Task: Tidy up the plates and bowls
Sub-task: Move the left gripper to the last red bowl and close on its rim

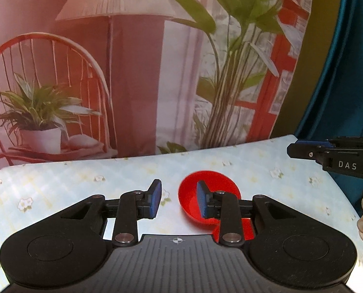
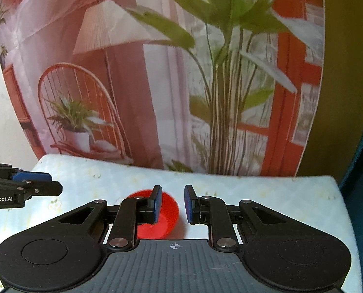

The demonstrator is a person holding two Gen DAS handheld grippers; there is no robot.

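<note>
Your left gripper point(image 1: 179, 199) hangs above the table point(image 1: 83, 183), fingers parted with a clear gap, nothing between them. Red bowl point(image 1: 218, 183) sits on the table behind the right finger, at about one o'clock from the gap. Your right gripper point(image 2: 173, 204) likewise: fingers narrowly apart, empty, the bowl point(image 2: 168, 216) at nine o'clock behind the left finger.
</note>
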